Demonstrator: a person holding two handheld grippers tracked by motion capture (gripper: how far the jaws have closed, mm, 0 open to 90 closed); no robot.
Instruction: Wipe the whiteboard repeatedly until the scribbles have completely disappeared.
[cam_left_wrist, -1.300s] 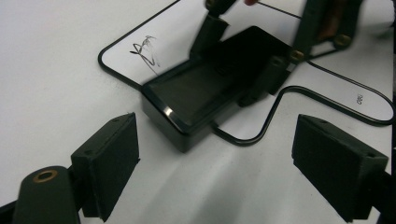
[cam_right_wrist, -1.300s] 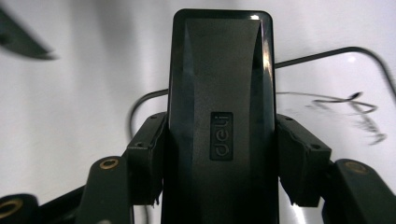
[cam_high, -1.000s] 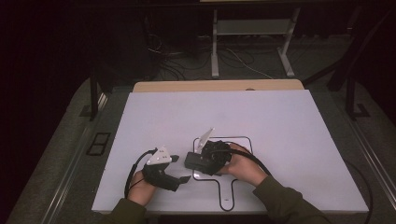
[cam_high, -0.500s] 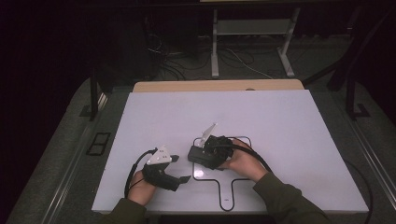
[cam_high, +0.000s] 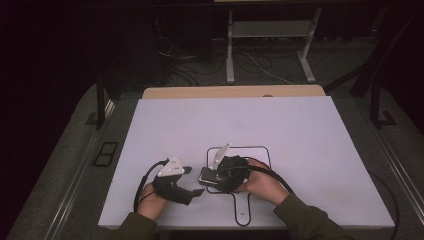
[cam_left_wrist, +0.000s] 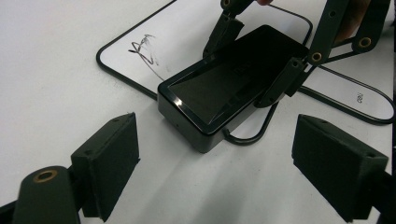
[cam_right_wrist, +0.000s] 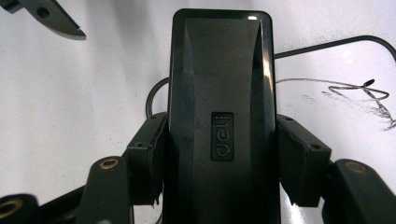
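A black block eraser (cam_right_wrist: 219, 70) marked "deli" lies flat on the near left part of a small black-rimmed whiteboard (cam_high: 257, 152). My right gripper (cam_right_wrist: 219, 154) is shut on the eraser, its pads (cam_right_wrist: 147, 158) pressing both long sides. In the high view that right gripper (cam_high: 214, 177) and the eraser (cam_high: 206, 176) sit at the board's left edge. My left gripper (cam_left_wrist: 224, 163) is open and empty, a short way from the eraser's (cam_left_wrist: 229, 84) end. In the high view the left gripper (cam_high: 194, 181) rests just left of the board. A black scribble (cam_right_wrist: 355, 93) marks the board.
The whiteboard's handle (cam_high: 242, 210) points toward the near table edge. The white table top (cam_high: 225, 125) stretches wide behind and to the right. Cables trail from both grippers toward the person's forearms.
My right gripper with the eraser has shifted a little toward the near edge of the board. The left gripper has stayed where it was.
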